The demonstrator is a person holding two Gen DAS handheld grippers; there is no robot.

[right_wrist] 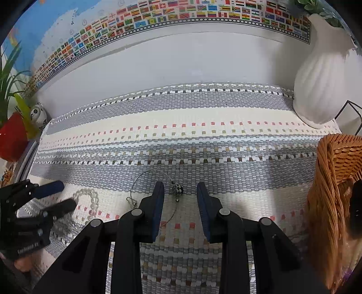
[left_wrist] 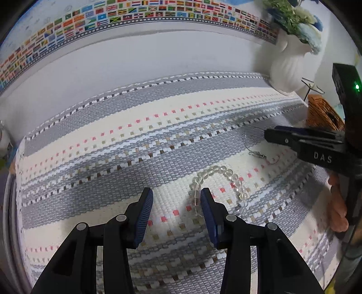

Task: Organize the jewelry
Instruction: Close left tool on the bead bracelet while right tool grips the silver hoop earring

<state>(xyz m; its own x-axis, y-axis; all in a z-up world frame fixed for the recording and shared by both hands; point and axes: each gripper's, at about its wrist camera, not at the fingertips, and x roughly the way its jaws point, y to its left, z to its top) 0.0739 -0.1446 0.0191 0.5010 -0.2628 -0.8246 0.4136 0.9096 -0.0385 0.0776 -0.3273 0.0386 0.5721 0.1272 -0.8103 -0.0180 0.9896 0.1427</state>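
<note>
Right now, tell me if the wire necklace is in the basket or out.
Out: the wire necklace lies on the woven mat, beside the wicker basket.

A: Item one, lettering?
B: "D A S", white capitals, on the black body of the right hand-held gripper, seen from the left wrist view.
A: Item two?
B: White print on the left hand-held gripper body, too blurred to read.
A: Poster?
B: Flags only; no legible words.
</note>
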